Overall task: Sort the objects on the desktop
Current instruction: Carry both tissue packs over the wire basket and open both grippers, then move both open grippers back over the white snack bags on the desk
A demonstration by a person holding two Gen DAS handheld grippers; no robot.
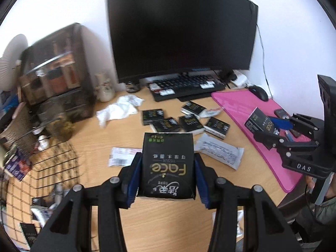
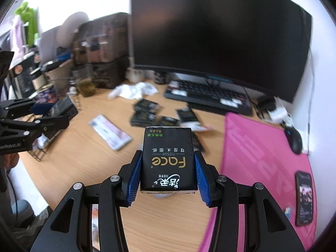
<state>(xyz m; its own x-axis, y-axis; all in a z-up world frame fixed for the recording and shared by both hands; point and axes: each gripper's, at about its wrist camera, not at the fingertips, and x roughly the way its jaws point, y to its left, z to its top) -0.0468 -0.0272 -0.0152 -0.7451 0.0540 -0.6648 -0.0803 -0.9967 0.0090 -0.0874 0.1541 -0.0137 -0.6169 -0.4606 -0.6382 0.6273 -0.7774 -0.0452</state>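
My left gripper (image 1: 167, 163) is shut on a black "Face" tissue pack (image 1: 168, 159) and holds it above the wooden desk (image 1: 84, 142). My right gripper (image 2: 168, 163) is shut on another black tissue pack (image 2: 169, 157), also above the desk. Each gripper shows in the other's view: the right gripper (image 1: 271, 124) with its pack (image 1: 260, 121) over the pink mat, the left gripper (image 2: 48, 111) with its pack (image 2: 63, 106) near the wire basket. Several more black packs (image 1: 189, 121) lie loose mid-desk.
A black monitor (image 1: 180, 27) and keyboard (image 1: 187, 86) stand at the back. A pink mat (image 1: 268, 130) carries a mouse (image 1: 259, 92) and a phone (image 2: 304, 197). A wire basket (image 1: 42, 168), dark drawer unit (image 1: 56, 73), crumpled tissue (image 1: 119, 109) and white wrappers (image 1: 218, 153) are around.
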